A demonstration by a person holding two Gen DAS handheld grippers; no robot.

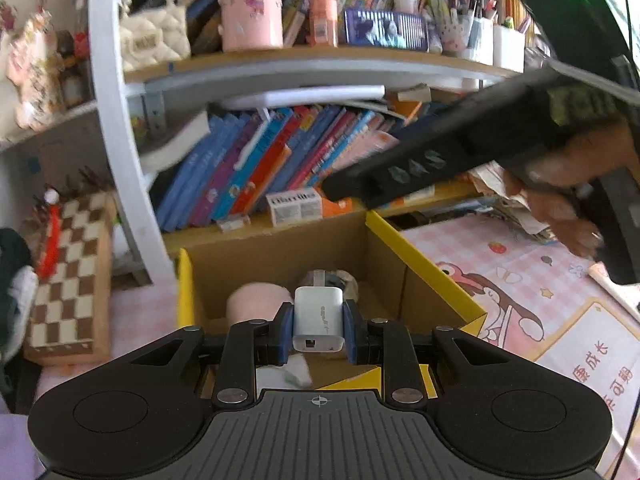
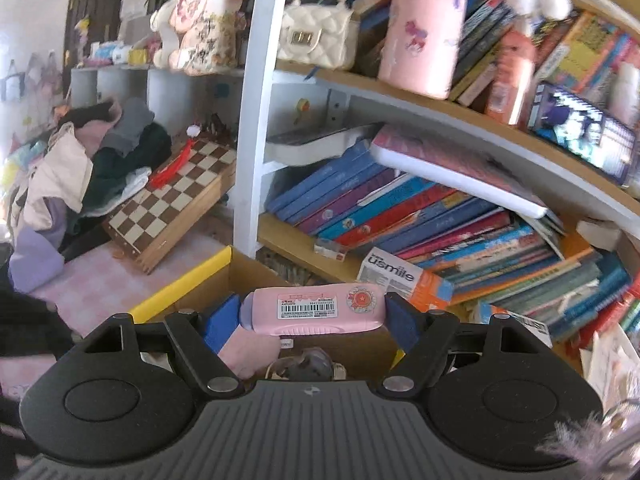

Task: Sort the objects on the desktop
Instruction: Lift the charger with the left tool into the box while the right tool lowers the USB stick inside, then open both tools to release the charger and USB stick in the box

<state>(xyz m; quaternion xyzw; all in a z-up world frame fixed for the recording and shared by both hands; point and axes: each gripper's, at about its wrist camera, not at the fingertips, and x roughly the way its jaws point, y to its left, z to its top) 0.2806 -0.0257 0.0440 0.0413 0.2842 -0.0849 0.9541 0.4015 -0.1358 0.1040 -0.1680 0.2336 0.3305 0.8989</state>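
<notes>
left gripper [image 1: 318, 330] was clamped on a small white charger [image 1: 319, 316], blue pads pressed to both its sides, and it hung right over the open cardboard box [image 1: 384, 264] with the yellow rim. right gripper [image 2: 314, 314] was squeezing a pink case [image 2: 316, 312] end to end, barcode label facing up, above that same box, near its rim. down inside the box there was already a pink rounded thing [image 1: 256, 300] and a darker bundle i couldn't make out, so some sorting looked done. neither carried item was in yet, so both drops looked to be next. beyond sat the pink checked desk mat [image 1: 520, 280], a chessboard [image 1: 72, 276] leaning at the left, and packed bookshelves [image 1: 280, 160] behind, with a toothpaste carton [image 2: 400, 276] on the low shelf.
</notes>
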